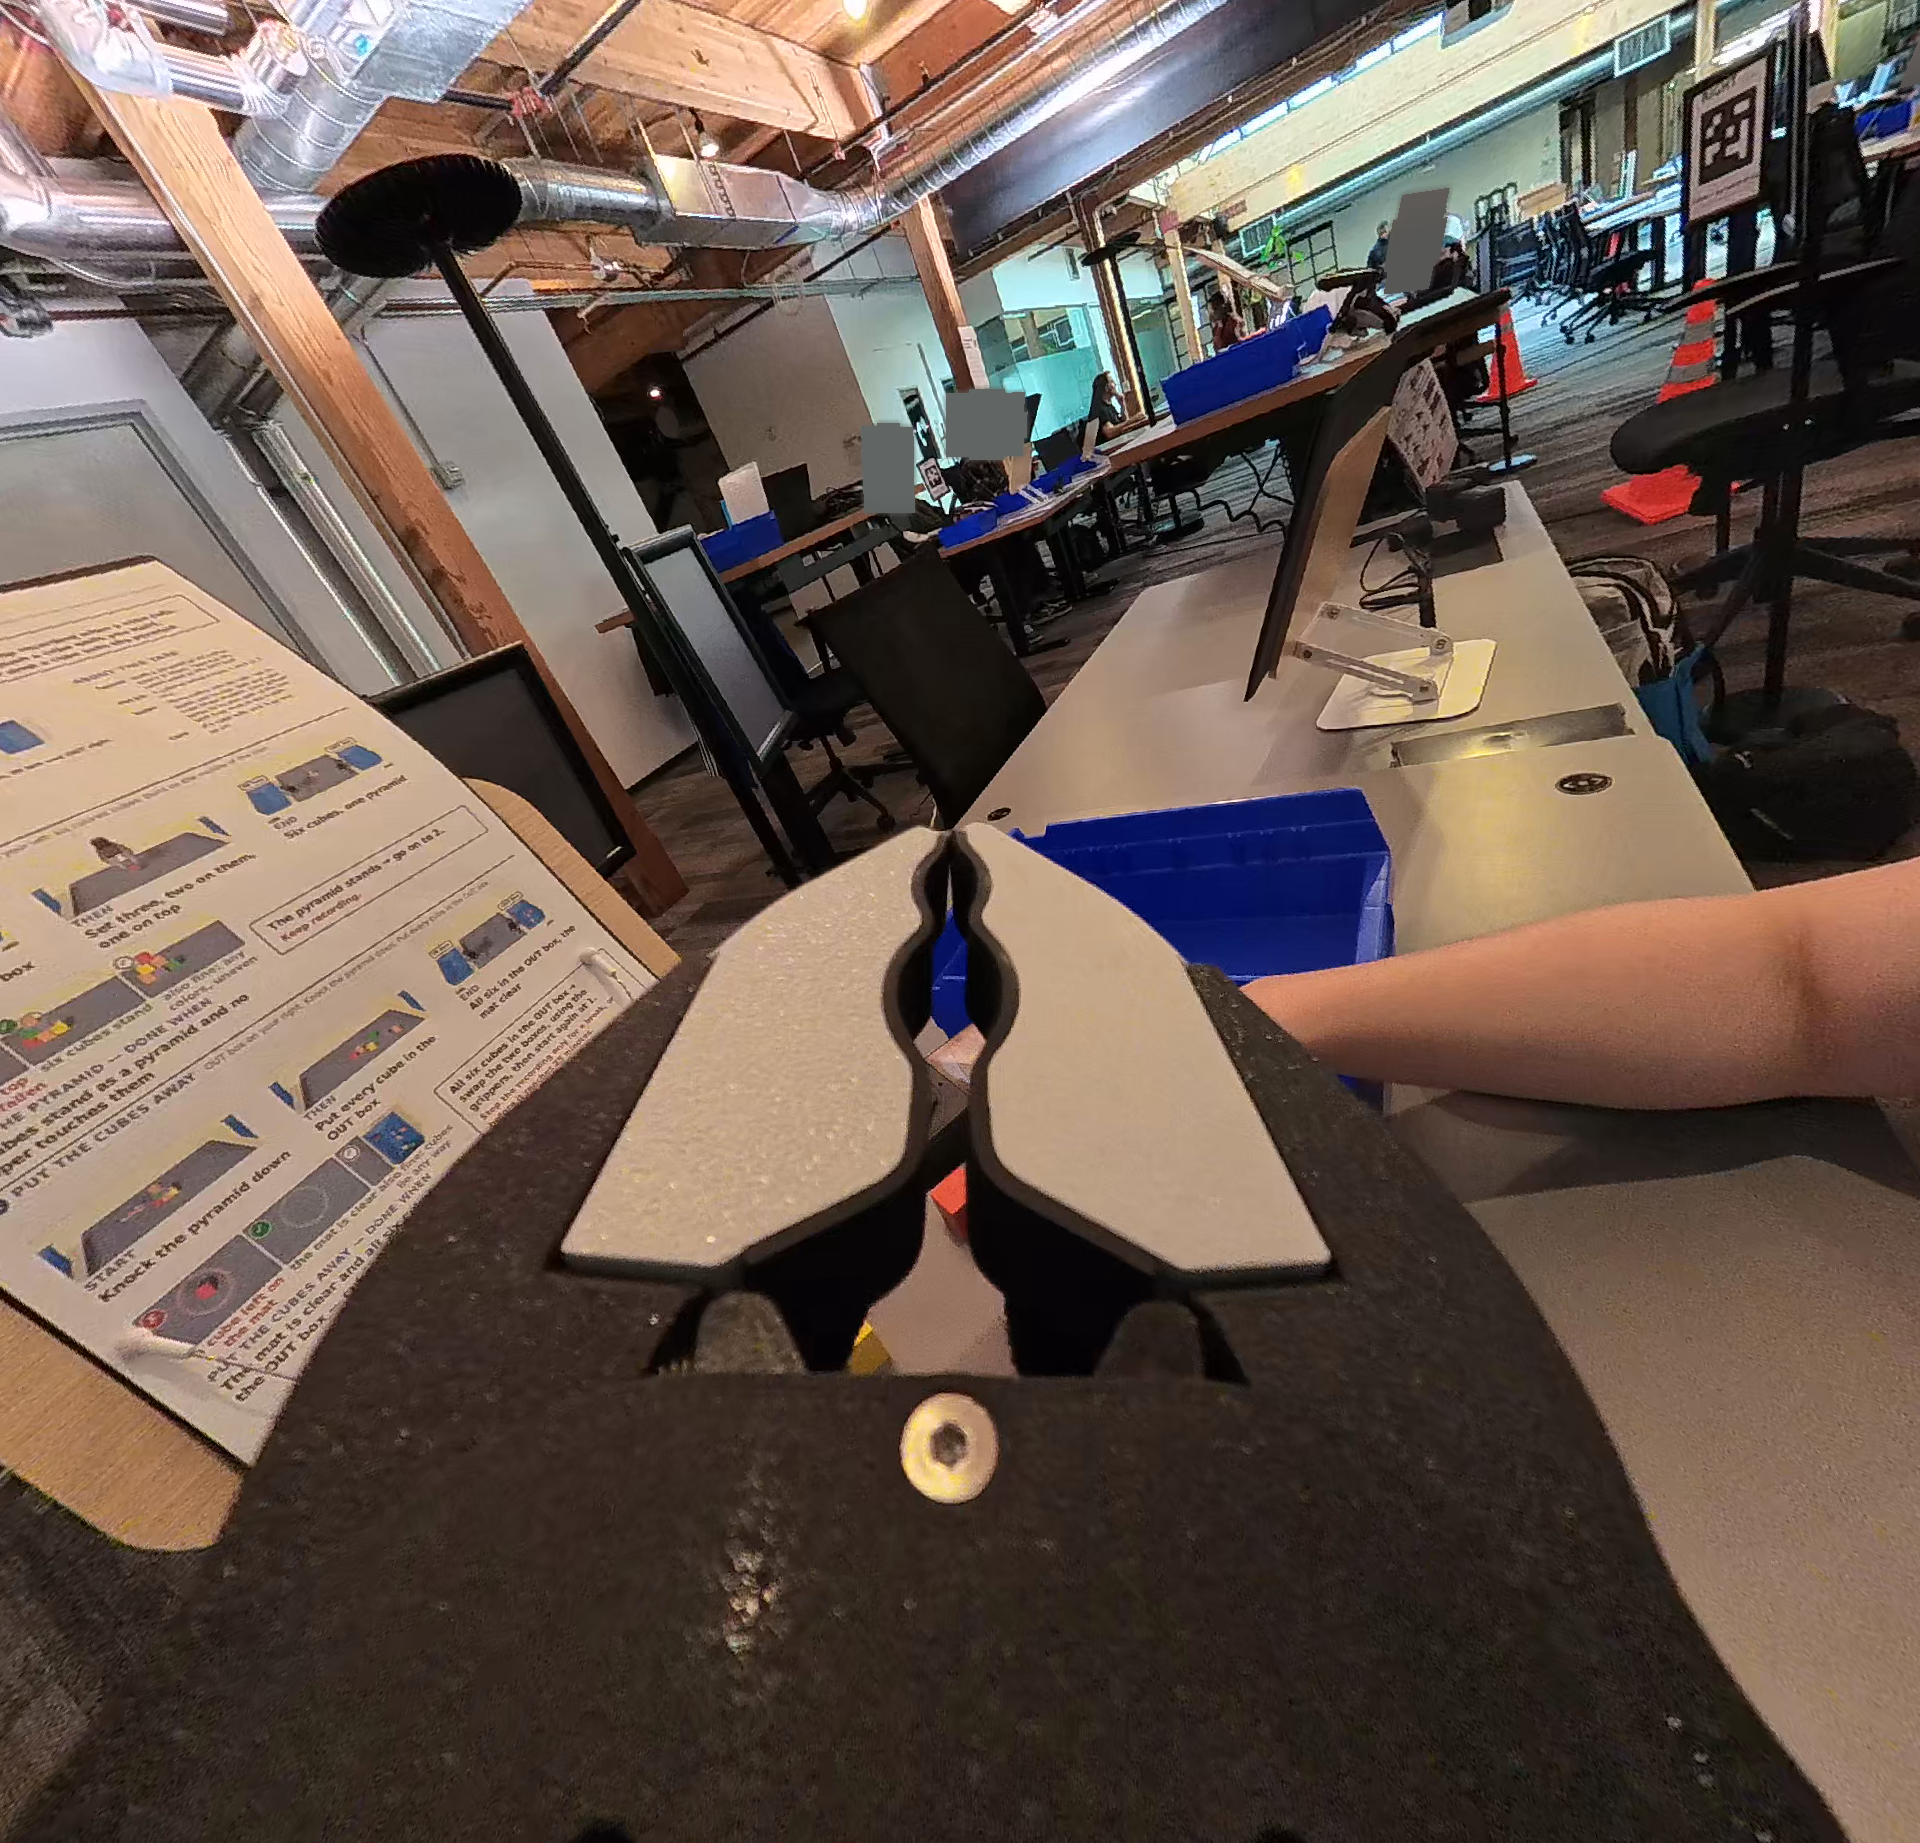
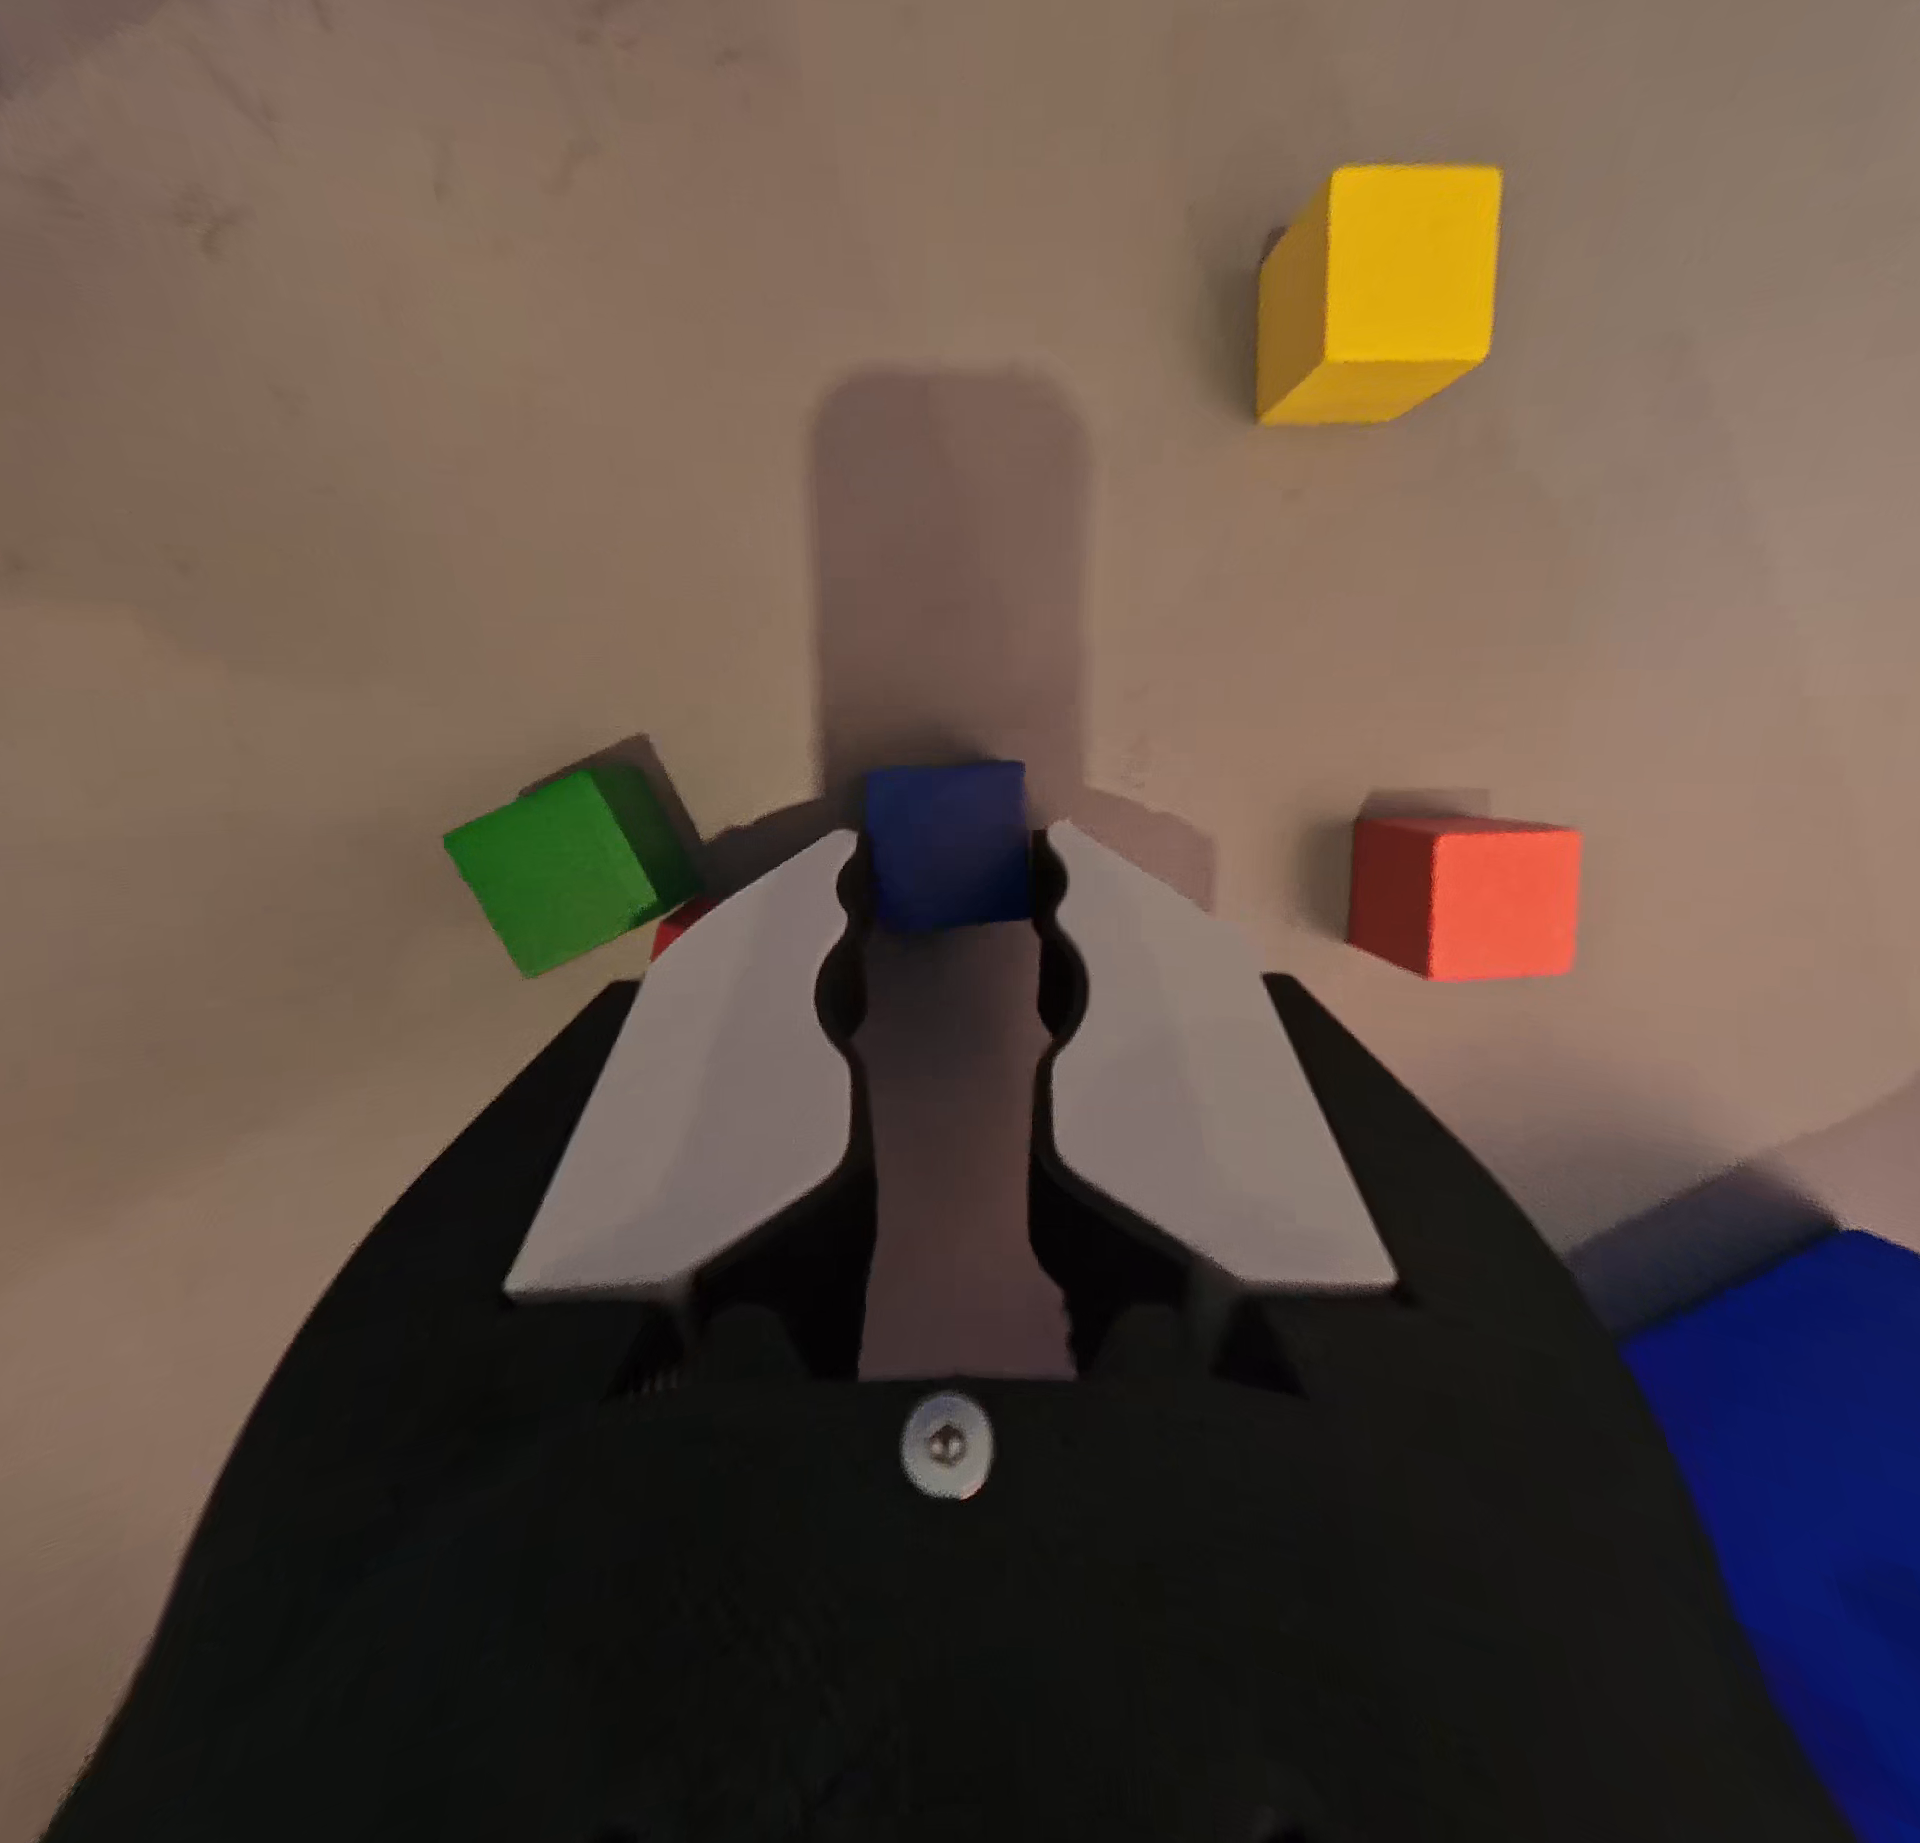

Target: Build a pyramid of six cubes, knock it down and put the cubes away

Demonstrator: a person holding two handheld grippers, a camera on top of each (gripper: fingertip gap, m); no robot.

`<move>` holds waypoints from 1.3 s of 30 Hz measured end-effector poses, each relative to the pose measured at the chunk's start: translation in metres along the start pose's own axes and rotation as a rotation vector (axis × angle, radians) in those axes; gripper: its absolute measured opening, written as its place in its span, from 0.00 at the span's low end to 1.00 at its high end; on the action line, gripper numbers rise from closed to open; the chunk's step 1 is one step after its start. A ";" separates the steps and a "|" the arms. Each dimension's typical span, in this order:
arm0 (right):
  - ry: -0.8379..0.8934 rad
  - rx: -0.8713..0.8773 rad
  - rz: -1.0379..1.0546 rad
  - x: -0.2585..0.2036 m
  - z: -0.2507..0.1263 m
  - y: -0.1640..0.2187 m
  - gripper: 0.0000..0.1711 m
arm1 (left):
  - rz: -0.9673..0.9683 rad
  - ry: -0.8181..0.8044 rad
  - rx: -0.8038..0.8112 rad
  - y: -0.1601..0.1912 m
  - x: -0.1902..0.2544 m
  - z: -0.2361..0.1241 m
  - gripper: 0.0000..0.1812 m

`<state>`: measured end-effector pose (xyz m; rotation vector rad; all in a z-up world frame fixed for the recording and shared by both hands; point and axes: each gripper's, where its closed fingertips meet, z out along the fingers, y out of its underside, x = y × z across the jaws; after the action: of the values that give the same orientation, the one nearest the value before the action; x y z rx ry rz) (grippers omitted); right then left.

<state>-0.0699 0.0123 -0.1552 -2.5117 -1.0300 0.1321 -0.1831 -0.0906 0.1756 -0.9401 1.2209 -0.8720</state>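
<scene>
blue cube point(image 2: 948, 843) between right tool point(image 2: 951, 843) fingertips

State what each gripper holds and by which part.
The right gripper has its fingertips against the blue cube's two side faces. The left gripper is shut and holds nothing.

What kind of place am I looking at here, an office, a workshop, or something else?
Most likely a shared open-plan office or lab in a converted industrial building: long desks with blue bins, office chairs, exposed wooden beams and metal ducts overhead, and an instruction sheet propped beside the work table.
</scene>
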 end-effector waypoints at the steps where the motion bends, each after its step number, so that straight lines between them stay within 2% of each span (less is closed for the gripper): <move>1: -0.012 -0.012 0.013 -0.002 0.000 0.002 0.18 | 0.001 0.004 -0.003 0.001 0.001 0.001 0.00; 7: -0.018 0.003 -0.013 -0.006 0.000 -0.003 0.17 | 0.011 0.017 -0.019 0.004 0.005 0.004 0.00; 10: 0.002 0.069 -0.013 -0.005 -0.015 -0.014 0.17 | 0.019 0.019 -0.024 0.004 0.006 0.005 0.00; 13: 0.086 0.169 -0.022 0.005 -0.060 -0.029 0.17 | 0.021 0.014 -0.020 0.003 0.005 0.003 0.00; 16: 0.205 0.316 0.031 0.031 -0.132 -0.030 0.17 | 0.016 0.007 -0.012 0.000 0.003 0.000 0.00; 18: 0.293 0.413 0.141 0.059 -0.178 -0.014 0.17 | 0.013 0.002 -0.003 -0.003 0.003 -0.003 0.00; 21: 0.432 0.372 0.349 0.111 -0.207 0.045 0.17 | 0.009 -0.002 0.008 -0.006 0.002 -0.006 0.00; 23: 0.441 0.293 0.512 0.140 -0.197 0.090 0.17 | 0.003 -0.006 0.009 -0.006 0.001 -0.006 0.00; 28: 0.271 0.029 0.732 0.162 -0.122 0.170 0.18 | 0.001 0.002 -0.007 -0.003 0.003 -0.005 0.00; 33: 0.183 -0.027 0.730 0.161 -0.092 0.185 0.18 | 0.002 0.003 -0.015 -0.001 0.002 -0.004 0.00; 39: 0.165 -0.066 0.687 0.160 -0.081 0.194 0.18 | -0.004 0.010 -0.029 0.003 0.004 0.000 0.00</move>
<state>0.1906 -0.0291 -0.1512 -2.7729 -0.0799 0.0854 -0.1824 -0.0926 0.1713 -0.9629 1.2440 -0.8647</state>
